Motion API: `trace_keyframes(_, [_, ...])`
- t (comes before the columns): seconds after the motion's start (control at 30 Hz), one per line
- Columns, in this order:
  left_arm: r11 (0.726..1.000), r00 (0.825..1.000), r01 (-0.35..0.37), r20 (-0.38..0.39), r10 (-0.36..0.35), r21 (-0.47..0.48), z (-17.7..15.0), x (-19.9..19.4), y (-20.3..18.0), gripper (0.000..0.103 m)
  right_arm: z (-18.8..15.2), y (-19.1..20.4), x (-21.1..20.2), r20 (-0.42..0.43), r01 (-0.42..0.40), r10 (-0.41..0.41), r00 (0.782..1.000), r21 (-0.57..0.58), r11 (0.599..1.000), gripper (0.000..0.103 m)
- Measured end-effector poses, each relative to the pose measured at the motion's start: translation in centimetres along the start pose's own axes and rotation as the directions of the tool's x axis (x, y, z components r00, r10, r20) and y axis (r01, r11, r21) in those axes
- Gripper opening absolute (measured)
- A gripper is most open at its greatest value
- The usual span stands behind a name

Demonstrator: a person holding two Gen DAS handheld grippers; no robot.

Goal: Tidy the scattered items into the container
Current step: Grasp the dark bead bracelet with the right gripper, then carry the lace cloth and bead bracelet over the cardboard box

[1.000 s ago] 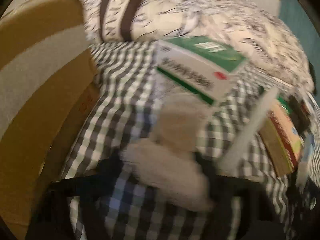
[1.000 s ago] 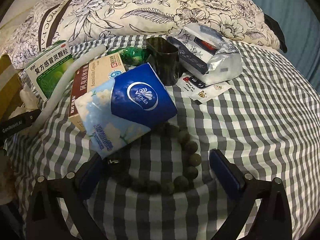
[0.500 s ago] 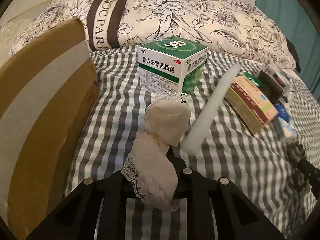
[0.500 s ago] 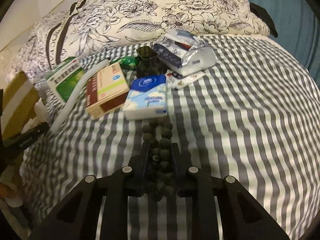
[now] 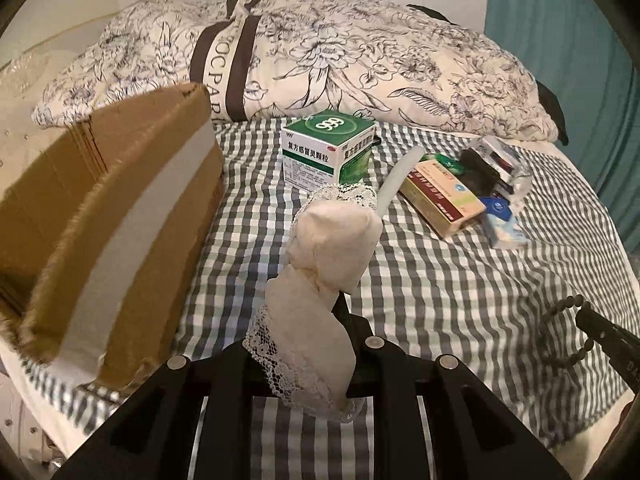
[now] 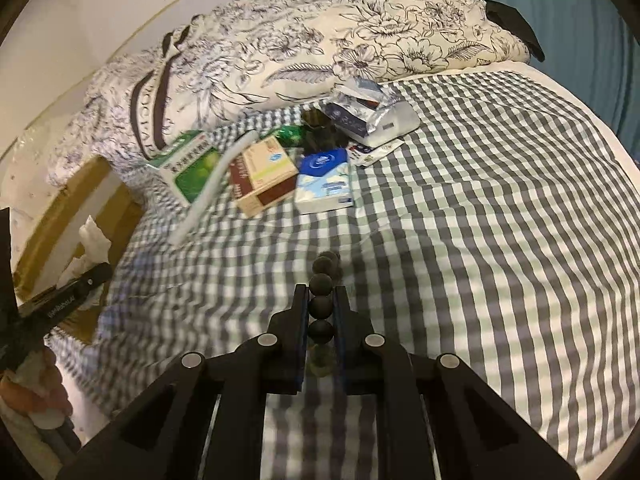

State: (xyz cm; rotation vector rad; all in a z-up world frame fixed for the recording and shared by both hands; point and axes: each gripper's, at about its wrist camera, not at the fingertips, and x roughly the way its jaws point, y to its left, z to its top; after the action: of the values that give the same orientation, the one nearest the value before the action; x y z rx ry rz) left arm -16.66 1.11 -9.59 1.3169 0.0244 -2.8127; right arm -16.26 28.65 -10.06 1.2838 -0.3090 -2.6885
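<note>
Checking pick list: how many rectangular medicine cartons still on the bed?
2: the green-white medicine carton near the floral pillow, and the tan-maroon medicine carton right of it, beside the white tube. Others may hide in the clutter.

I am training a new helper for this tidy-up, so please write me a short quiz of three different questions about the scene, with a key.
1. True or false: the left gripper is shut on a lace-trimmed cloth.
2. What does the right gripper hold? A) tissue pack B) bead string C) white tube
3. Fill in: the cardboard box stands on the ____ side of the left wrist view.

Key:
1. True.
2. B. The bead string is pinched between the fingers; the tissue pack and white tube lie on the checked bedcover.
3. Left.
</note>
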Motion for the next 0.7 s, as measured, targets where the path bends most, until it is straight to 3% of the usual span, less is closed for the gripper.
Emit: trace_keyframes(0.7, [0.993, 0.985, 0.101, 0.134, -0.108, 0.055, 0.1, -11.9, -1.7, 0.018, -0.4, 5.9, -11.6, 0.148, -0.035, 0.047, 0.988, -0.083, 0.996, 0.011])
